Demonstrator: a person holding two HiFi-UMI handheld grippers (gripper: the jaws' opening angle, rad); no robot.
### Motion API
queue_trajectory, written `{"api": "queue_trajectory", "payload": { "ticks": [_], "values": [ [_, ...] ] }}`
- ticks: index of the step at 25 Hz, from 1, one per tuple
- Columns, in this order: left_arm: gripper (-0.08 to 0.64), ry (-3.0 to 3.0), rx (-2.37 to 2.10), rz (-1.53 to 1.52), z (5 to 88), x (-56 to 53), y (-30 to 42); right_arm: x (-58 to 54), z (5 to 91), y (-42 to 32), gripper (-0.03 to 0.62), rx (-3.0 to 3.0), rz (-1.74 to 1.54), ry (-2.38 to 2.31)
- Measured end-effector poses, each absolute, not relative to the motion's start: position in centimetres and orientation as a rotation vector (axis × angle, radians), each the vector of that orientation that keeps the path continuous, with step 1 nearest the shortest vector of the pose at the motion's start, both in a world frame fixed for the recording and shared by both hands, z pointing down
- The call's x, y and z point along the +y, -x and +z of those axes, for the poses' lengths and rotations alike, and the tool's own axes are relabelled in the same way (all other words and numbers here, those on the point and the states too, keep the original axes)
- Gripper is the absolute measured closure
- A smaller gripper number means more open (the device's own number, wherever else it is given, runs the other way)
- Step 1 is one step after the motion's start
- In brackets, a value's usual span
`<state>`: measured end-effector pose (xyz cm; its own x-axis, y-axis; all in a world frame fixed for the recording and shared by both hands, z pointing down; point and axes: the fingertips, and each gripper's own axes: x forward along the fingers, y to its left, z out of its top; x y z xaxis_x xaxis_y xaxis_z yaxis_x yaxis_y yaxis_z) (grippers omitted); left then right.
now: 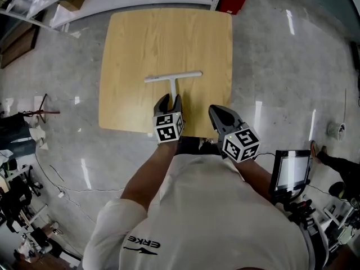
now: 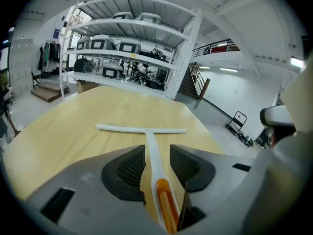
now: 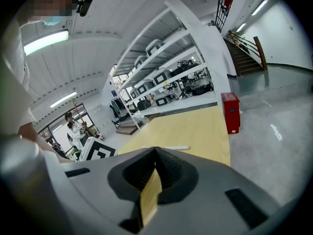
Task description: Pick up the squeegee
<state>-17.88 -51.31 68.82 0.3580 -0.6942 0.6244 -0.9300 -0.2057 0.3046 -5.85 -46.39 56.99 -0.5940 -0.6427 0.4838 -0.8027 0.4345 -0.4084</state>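
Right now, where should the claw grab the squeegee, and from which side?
Grab the squeegee by its thin handle, coming from the near edge of the table. It lies flat, handle pointing at the person, and the long blade lies crosswise, probably too wide to pinch. The left claw stands open with the handle between its jaws.

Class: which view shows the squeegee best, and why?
The left gripper view: the squeegee fills the centre, its handle lying between the open jaws of the left gripper. The head view shows it whole but small; the right gripper view catches only a sliver of its blade.
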Motion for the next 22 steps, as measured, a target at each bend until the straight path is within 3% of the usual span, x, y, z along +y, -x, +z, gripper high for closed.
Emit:
{"api": "queue_trajectory", "payload": {
  "ticks": [22],
  "values": [
    [0.419,-1.891,-1.393,0.575,72.1,-52.3,17.5,-46.5,57.6,5.4,0.588,-2.402,0.922,-1.258]
  ]
}}
